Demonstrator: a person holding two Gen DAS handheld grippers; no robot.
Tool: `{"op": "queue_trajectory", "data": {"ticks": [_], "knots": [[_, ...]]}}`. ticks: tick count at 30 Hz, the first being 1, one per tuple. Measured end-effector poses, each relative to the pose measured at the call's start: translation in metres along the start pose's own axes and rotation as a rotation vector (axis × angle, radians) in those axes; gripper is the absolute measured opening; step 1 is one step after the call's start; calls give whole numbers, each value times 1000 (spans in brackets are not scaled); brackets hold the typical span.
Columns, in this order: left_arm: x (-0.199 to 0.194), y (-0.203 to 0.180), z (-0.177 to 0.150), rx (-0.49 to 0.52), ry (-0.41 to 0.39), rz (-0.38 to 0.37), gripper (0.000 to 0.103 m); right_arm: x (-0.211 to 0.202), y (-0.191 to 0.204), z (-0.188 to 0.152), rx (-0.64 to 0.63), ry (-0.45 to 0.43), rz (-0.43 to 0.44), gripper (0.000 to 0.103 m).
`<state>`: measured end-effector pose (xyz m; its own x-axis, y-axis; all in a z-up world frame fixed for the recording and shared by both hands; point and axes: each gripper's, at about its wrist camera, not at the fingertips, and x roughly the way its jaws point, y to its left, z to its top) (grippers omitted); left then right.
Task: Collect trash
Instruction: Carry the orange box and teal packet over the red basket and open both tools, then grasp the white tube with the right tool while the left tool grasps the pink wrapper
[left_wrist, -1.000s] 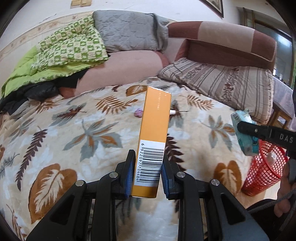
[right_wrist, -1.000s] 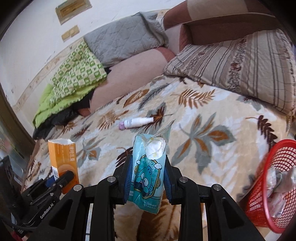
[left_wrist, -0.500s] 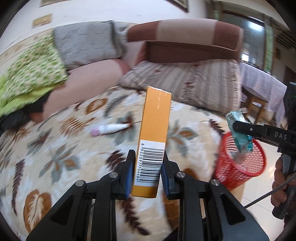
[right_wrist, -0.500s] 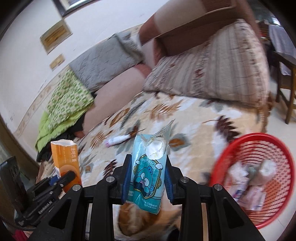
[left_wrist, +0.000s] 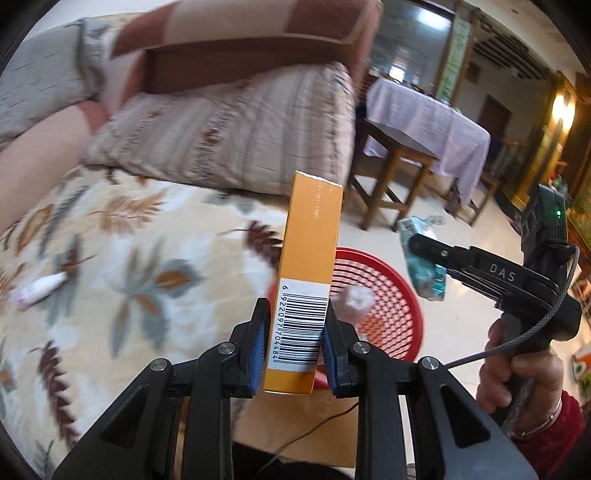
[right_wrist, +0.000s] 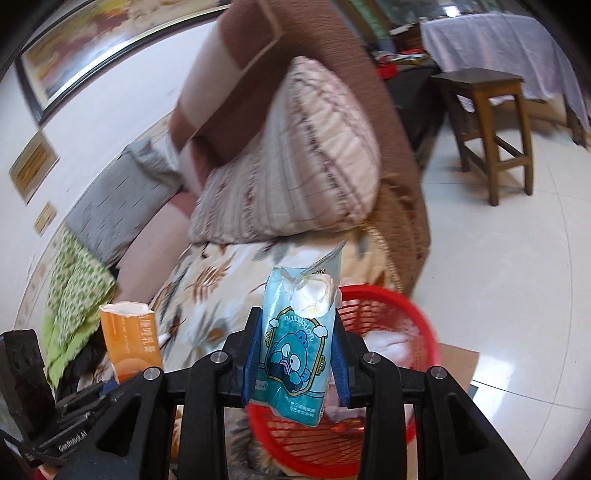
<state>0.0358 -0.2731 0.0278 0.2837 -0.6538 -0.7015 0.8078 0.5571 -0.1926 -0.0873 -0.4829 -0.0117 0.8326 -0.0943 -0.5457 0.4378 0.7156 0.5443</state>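
My left gripper (left_wrist: 293, 347) is shut on a tall orange carton (left_wrist: 306, 266) with a barcode, held upright over the bed's edge just left of the red mesh basket (left_wrist: 391, 295). My right gripper (right_wrist: 295, 362) is shut on a blue tissue packet (right_wrist: 295, 343) with a cartoon print, hanging above the red basket (right_wrist: 399, 325). The blue packet (left_wrist: 423, 258) and the right gripper (left_wrist: 421, 245) also show in the left wrist view, over the basket's right rim. The orange carton (right_wrist: 129, 339) appears at the lower left of the right wrist view. Crumpled white trash lies in the basket.
A small white and pink bottle (left_wrist: 38, 291) lies on the leaf-print blanket (left_wrist: 110, 258). A striped pillow (right_wrist: 295, 184) leans on the brown sofa back. A wooden stool (right_wrist: 487, 122) and a cloth-covered table (left_wrist: 424, 114) stand on the tiled floor. A hand (left_wrist: 524, 376) grips the right handle.
Both grippers have swung to the right, away from the bed's middle. The red basket now sits under the blue packet and just beside the orange carton. Both holds are unchanged.
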Motion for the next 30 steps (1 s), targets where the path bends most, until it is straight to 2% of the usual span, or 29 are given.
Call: {"op": "queue_trajectory", "data": {"ticks": [2,4,5,6,9,12,14,21,30], "knots": [[13,-10,3,9,14,-16,25,2,-8,2,9,2,-13,41],[32,-21,7,17,47,-34,31,6,-16,3,19,7,-22,45],[35,-21,8,15,49,-35,42,7,-20,4,19,10,-22,52],[39,-22,10,5,48,-27,49,10,-23,4,23,14,-32,53],[36,-21,9,2,40,-29,50,10,-31,5,41,14,-38,54],[25,-11,5,-8,30,-10,51,8,-27,7,13,8,-46,59],[13,1,0,-31,22,5,54,8,-20,6,1,13,-24,59],[-27,55,-32,-102,9,131,56,26,39,-17,-116,87,74,59],[-84,167,-70,-274,-37,299,56,72,134,-57,-284,225,198,59]]}}
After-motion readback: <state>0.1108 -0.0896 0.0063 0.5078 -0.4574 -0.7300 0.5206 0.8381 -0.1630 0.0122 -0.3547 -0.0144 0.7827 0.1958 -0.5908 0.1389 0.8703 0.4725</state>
